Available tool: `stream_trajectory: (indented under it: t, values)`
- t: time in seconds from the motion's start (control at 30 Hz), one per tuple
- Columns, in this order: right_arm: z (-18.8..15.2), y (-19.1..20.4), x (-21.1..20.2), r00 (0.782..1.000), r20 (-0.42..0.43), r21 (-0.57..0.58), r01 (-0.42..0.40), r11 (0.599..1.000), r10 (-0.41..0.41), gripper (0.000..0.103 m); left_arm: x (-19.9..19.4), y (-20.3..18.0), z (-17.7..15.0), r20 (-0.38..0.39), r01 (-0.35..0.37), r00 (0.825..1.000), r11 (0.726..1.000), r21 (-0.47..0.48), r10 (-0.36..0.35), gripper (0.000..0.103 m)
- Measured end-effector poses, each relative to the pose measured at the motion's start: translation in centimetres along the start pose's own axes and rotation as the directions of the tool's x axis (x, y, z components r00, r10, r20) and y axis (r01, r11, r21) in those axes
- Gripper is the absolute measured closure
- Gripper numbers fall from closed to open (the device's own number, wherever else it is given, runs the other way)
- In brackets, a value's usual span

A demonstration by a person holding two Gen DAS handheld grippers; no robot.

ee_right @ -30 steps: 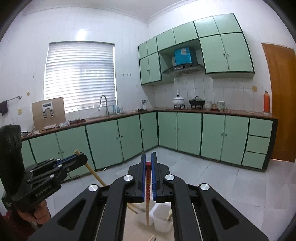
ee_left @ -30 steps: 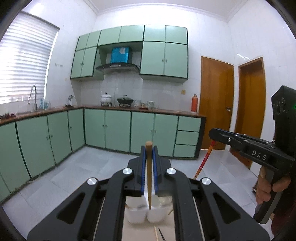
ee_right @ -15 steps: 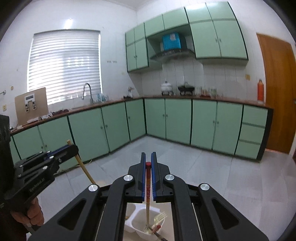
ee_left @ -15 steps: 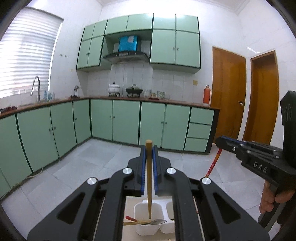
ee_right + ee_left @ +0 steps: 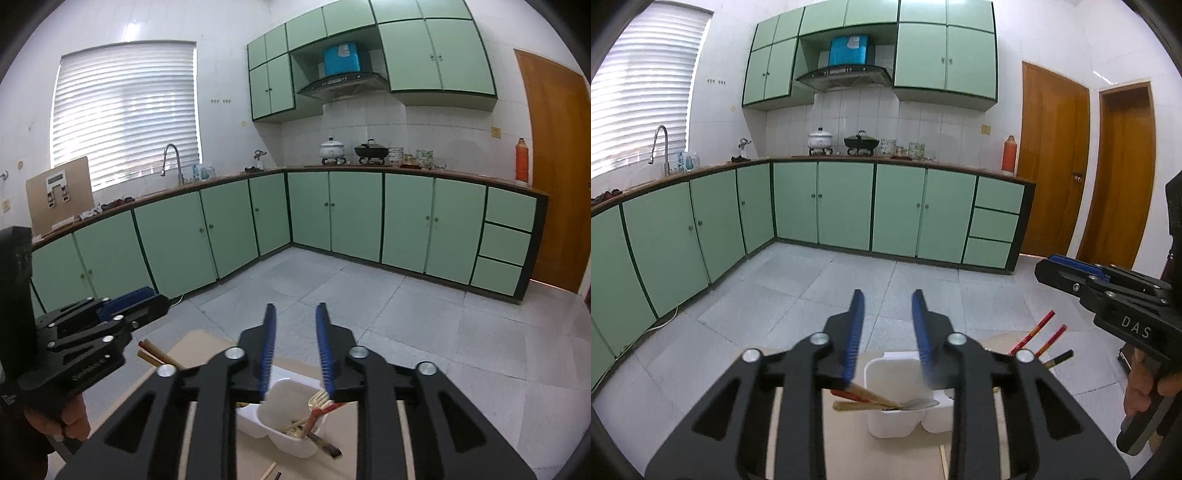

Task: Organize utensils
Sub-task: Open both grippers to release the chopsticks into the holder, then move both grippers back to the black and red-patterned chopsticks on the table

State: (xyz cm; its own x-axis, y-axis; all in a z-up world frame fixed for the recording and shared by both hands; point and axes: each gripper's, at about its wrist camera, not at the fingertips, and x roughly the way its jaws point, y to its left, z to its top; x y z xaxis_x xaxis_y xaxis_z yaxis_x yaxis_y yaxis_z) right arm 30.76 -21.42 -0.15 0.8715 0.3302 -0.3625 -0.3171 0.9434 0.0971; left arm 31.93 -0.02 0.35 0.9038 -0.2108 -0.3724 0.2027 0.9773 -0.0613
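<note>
Green kitchen cabinets are filling the background while both tongs, left (image 5: pixel 886 332) and right (image 5: pixel 294 349), are opening empty above the white holder (image 5: pixel 892 397) at lower centre; best withdrawing straight upward, avoiding its protruding chopsticks (image 5: pixel 866 400).

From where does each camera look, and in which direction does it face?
Left wrist: on the left gripper, facing over the white holder toward green cabinets; the right gripper and a hand show at right.
Right wrist: on the right gripper, facing the same holder; the left gripper shows at left.
Shared: holder, cabinets, both grippers' jaws opening, nothing between them.
</note>
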Motion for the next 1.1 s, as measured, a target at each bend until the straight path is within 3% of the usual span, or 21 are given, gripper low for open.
stream_trajectory:
  t: [0.07,0.23,0.4,0.57,0.87,1.1]
  values:
    - [0.0,-0.2,-0.9,1.0,0.017,0.006,0.01,1.0,-0.01,0.068,-0.9,0.0,0.1,0.019,-0.003,1.0,1.0,0.002,0.003,0.063]
    - [-1.1,-0.8,-4.1,0.997,0.065,0.04,0.048,0.998,-0.051,0.048,-3.9,-0.1,-0.5,0.054,0.0,0.999,1.0,-0.003,0.0,0.053]
    - [-3.5,-1.1,-7.5,0.989,0.098,0.079,0.1,0.992,-0.108,0.023,-7.0,-1.0,-2.6,0.077,-0.021,0.997,1.0,0.017,0.02,0.035]
    - [-6.5,-1.0,-9.7,0.981,0.094,0.096,0.16,0.983,-0.169,0.008,-9.0,-1.7,-5.5,0.054,-0.033,0.998,0.999,0.026,0.032,0.02]
    - [-12.8,0.3,-11.3,0.981,0.003,0.087,0.191,0.978,-0.192,0.006,-10.3,-2.0,-11.6,-0.048,-0.052,0.997,0.997,0.056,0.054,0.015]
    - [-18.4,1.7,-11.1,0.975,-0.093,0.099,0.209,0.973,-0.2,0.006,-10.3,-2.6,-17.5,-0.175,-0.051,0.982,0.995,0.09,0.066,0.015]
